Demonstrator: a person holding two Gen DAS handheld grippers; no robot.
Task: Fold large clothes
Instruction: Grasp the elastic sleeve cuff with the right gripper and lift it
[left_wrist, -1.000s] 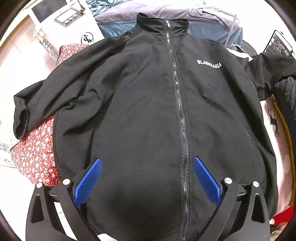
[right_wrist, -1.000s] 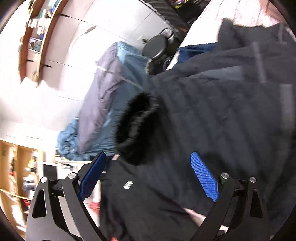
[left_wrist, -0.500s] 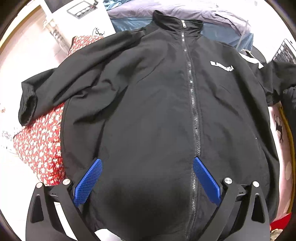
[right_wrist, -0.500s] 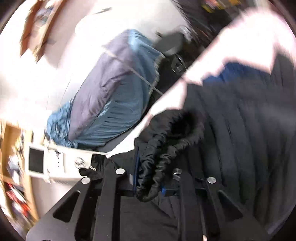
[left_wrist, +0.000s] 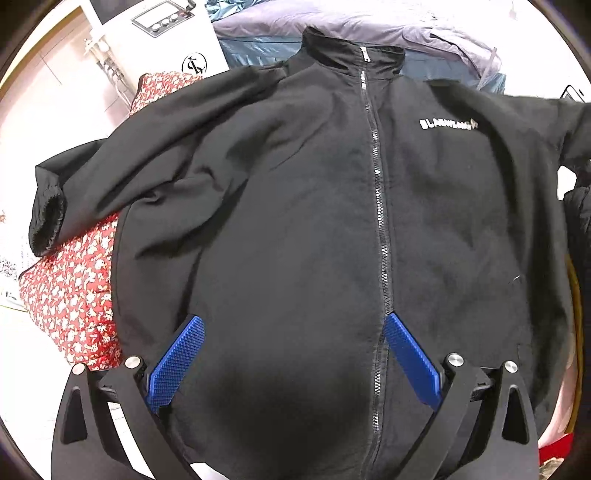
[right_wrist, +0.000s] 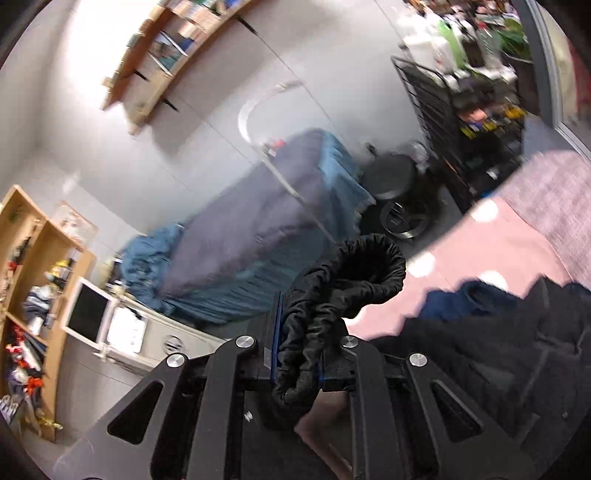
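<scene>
Counting up close first: two grippers, one black zip-front jacket (left_wrist: 295, 221), two sleeves with elastic cuffs. Left gripper (left_wrist: 291, 354) pointing steeply down, blue ribbed pads (left_wrist: 177, 362) spread wide apart, released, gripping nothing. Hovering over the lower front of the jacket, hem area sitting between the pads but not pinched; silver zipper (left_wrist: 376, 206) running just inside the right-hand pad. Right gripper (right_wrist: 297, 343) tilted and rolled, angled down toward the room, jaws clenched on the bunched black elastic cuff (right_wrist: 354, 273) of one sleeve, with the cuff's open ring poking out beyond the fingertips. Other sleeve cuff (left_wrist: 48, 218) lying flat off to the left in the left wrist view, draped over a red floral-print fabric (left_wrist: 74, 288).

Further out: jacket spread front-up, collar at the far end, one white chest logo (left_wrist: 447, 124) right of the zip. Pink spotted bed cover (right_wrist: 480, 251) under it, dark clothing piled on its right part. Beyond the collar, one blue-and-purple quilt heap (right_wrist: 251, 236), one white machine with a dark screen (right_wrist: 88, 314), one black wire rack (right_wrist: 461, 122), wooden shelves (right_wrist: 33, 280) at the wall. Right wrist view fairly blurred.
</scene>
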